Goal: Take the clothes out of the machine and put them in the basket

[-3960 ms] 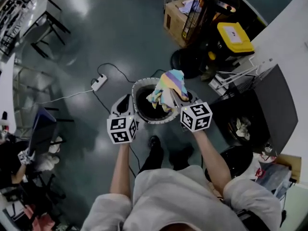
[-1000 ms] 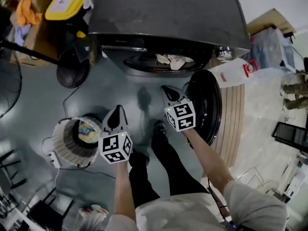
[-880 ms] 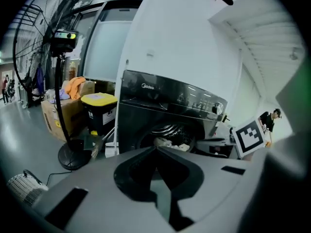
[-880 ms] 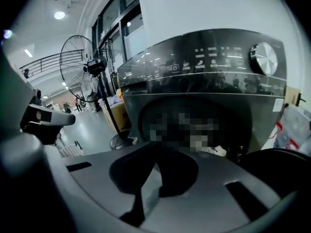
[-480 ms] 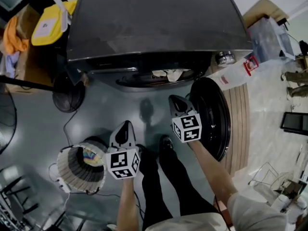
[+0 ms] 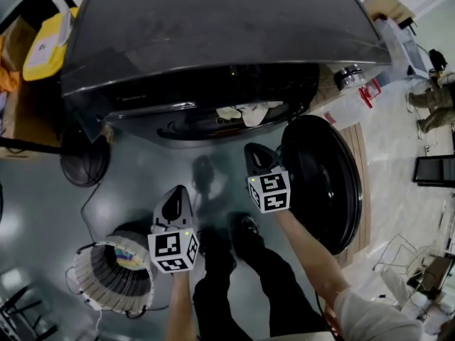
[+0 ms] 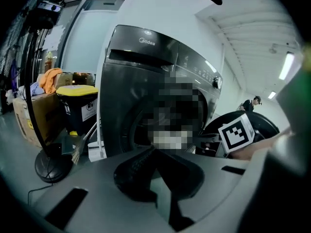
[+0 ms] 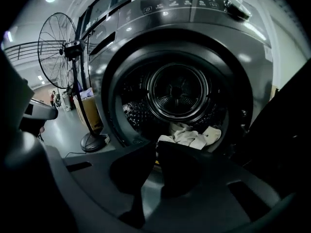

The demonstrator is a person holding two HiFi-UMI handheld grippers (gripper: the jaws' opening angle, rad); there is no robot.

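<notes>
Crumpled white clothes [image 8: 190,136] lie centre frame, straight beyond the right gripper [image 8: 155,147], the nearer one. Both it and the left gripper [image 7: 153,150] have fingers together, empty.

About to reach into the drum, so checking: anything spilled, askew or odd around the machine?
Nothing stands out. Pale clothes lie at the front of the drum inside the machine. The door hangs wide open, and the basket stands upright on the floor.
</notes>
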